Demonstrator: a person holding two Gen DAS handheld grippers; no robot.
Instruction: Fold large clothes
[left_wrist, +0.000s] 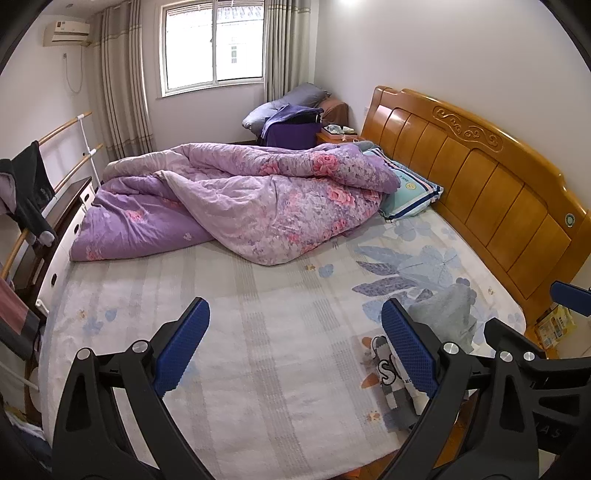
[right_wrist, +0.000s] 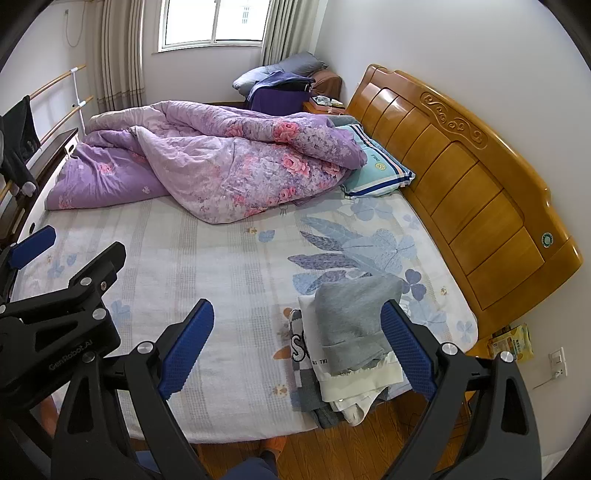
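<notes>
both grippers, left (left_wrist: 295, 343) and right (right_wrist: 297, 345), wide open, holding nothing. clothes pile (right_wrist: 345, 339) sits at bed (right_wrist: 221, 295) corner near headboard (right_wrist: 461, 177); careless pull could drag it off the edge.

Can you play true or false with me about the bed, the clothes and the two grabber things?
1. The purple flowery quilt is folded neatly. False: it lies crumpled in a heap at the far side of the bed.
2. A grey garment lies on top of the pile of clothes. True.
3. The right gripper is holding the grey garment. False: its jaws are wide open and hold nothing.
4. The left gripper is open too. True.
5. The pillow is on the floor. False: it rests on the bed by the wooden headboard.
</notes>
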